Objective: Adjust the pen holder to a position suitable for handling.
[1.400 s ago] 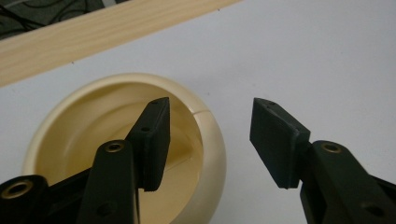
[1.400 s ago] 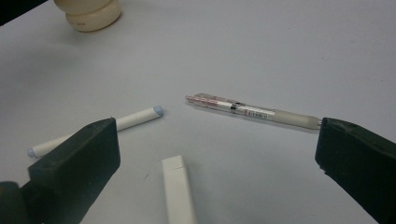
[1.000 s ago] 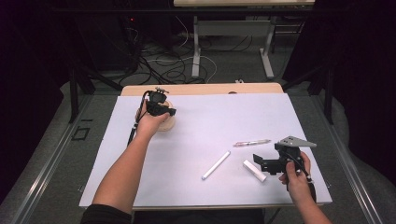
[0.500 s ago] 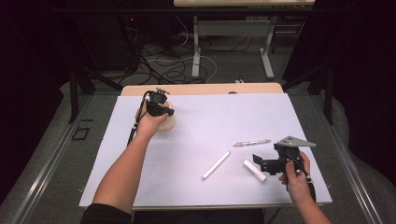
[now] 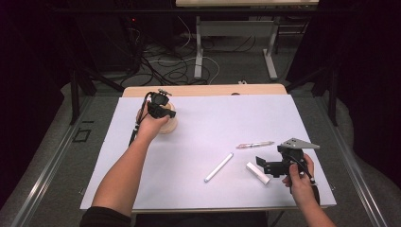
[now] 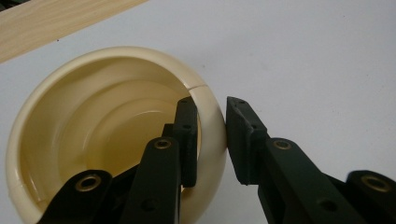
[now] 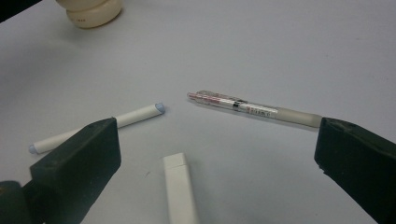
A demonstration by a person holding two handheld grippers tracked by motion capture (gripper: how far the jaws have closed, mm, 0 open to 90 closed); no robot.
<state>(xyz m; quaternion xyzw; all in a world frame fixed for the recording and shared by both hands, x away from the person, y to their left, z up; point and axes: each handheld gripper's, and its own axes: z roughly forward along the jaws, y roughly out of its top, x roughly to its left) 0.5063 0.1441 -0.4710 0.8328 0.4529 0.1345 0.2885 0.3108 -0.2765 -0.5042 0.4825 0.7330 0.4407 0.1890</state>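
Observation:
A cream round cup (image 5: 169, 125) stands at the back left of the white mat (image 5: 217, 113). My left gripper (image 5: 161, 110) is shut on its rim. In the left gripper view one jaw is inside the cup (image 6: 93, 126) and the other outside, with my left gripper (image 6: 212, 105) pinching the wall. My right gripper (image 5: 263, 165) rests open at the front right. Ahead of its wide jaws (image 7: 218, 128) lie a clear pen (image 7: 252, 110), a white capped marker (image 7: 98, 127) and a short white piece (image 7: 180, 186). The cup (image 7: 91, 11) shows far off.
The clear pen (image 5: 255, 144), white marker (image 5: 219, 167) and short white piece (image 5: 257, 173) lie close together near the right gripper. A wooden table edge (image 5: 203, 90) runs behind the mat. Cables and table legs (image 5: 198, 47) are on the floor beyond.

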